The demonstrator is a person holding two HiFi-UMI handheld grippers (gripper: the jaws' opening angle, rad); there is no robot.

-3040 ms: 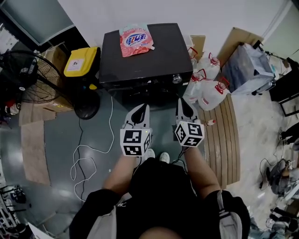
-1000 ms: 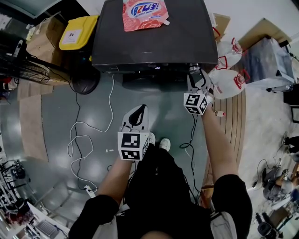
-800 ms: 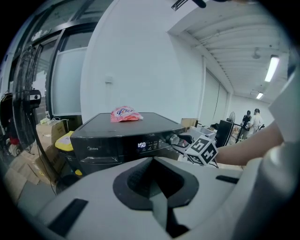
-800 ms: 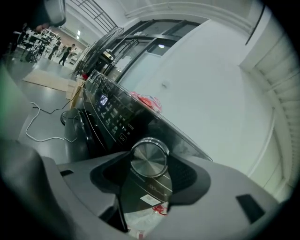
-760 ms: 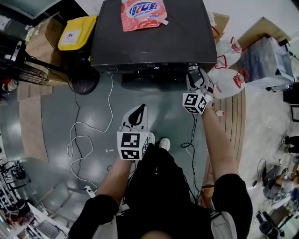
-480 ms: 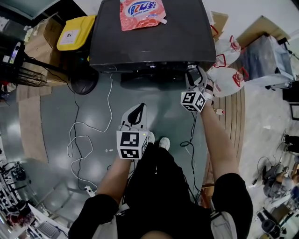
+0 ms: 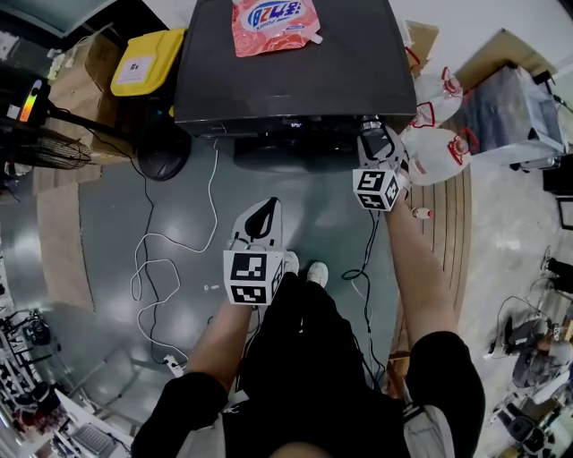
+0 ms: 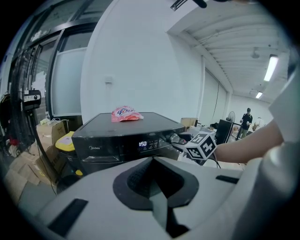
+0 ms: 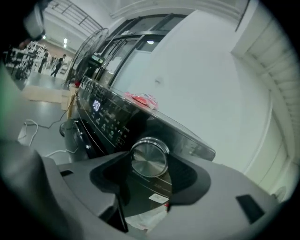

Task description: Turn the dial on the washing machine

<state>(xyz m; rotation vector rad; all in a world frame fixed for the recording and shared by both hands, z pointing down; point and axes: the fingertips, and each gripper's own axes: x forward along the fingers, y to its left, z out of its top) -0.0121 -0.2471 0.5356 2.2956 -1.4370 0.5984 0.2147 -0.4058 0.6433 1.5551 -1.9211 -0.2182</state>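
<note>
Our right hand-held gripper (image 7: 374, 141) has its jaws closed onto the sides of the dial (image 9: 149, 158), the round metal knob at the right end of the washing machine (image 7: 295, 72) front panel. Our left hand-held gripper (image 7: 263, 215) hangs well in front of the washing machine, jaws pressed together with nothing between them. A lit display (image 8: 142, 144) glows near the middle of the washing machine's panel. A pink detergent pouch (image 7: 273, 24) lies on top of the washing machine, toward its back edge. Just left of the washing machine stands a yellow-lidded bin (image 7: 148, 61); to its right we see white plastic bags (image 7: 439, 143). A white cable (image 7: 152, 268) loops over the floor in front of the washing machine
</note>
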